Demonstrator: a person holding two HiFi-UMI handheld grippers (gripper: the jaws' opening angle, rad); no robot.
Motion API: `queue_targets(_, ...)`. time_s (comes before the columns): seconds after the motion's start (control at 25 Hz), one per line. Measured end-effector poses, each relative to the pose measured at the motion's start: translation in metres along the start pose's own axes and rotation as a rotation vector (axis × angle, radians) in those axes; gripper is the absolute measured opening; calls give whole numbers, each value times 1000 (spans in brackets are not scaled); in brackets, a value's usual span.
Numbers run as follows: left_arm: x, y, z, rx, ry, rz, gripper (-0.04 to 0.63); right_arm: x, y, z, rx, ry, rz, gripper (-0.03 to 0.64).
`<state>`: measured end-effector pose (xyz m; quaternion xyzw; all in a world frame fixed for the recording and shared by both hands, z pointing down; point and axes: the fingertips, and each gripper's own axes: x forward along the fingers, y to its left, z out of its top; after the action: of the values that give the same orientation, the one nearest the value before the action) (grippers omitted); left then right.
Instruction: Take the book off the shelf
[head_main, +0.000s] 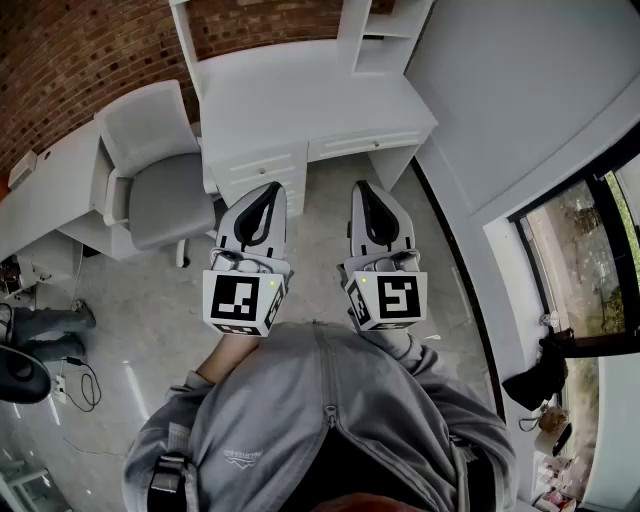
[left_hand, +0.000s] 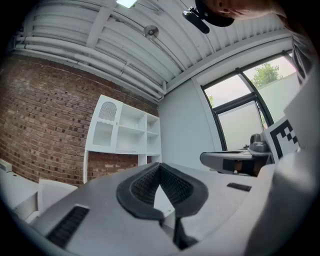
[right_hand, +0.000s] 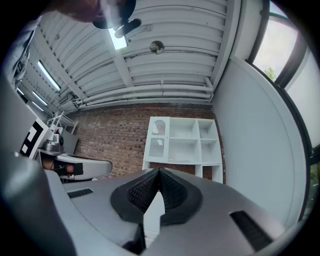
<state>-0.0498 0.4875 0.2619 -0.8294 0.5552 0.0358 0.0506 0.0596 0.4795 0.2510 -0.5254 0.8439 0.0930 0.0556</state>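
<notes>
Brick wall (right_hand: 115, 140), white shelf (right_hand: 182, 142) | left tool (head_main: 268, 190) clenched, empty | right tool (head_main: 362, 190) clenched, empty | sweatshirt print (head_main: 245, 458) unreadable

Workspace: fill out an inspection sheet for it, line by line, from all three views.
Surface: white desk against the brick wall; nothing seen on its top.
Job's things: white shelf above the desk; no book can be made out in its compartments.
Clutter: grey chair beside the desk.
Grippers: left hand-held gripper and right hand-held gripper both shut, empty, side by side, short of the desk.
Cables: black cable loose on the floor at left.
Surroundings: window on the right; another person's legs at far left.
</notes>
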Motion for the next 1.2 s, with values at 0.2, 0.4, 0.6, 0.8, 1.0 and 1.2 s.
queue_targets(0.2, 7, 12, -2, 2, 1, -1, 8, 14, 4, -3, 3, -3, 3, 26)
queue_targets(0.4, 14, 24, -2, 5, -9, -14, 8, 27, 9, -6, -5, -2, -6, 26)
queue_targets(0.6, 28, 36, -4, 11, -11, -40, 8, 45, 7, -9, 18, -16, -25, 26)
queue_targets(0.8, 32, 48, -13, -5, -3, -66, 8, 55, 12, -17, 38, -13, -50, 28)
queue_targets(1.0, 43, 58, -23, -47, 7, -86, 8, 69, 11, -25, 51, 4, -46, 28)
queue_targets(1.2, 63, 58, -38, -62, 18, -99, 8, 85, -2, -36, 58, 1, -41, 28)
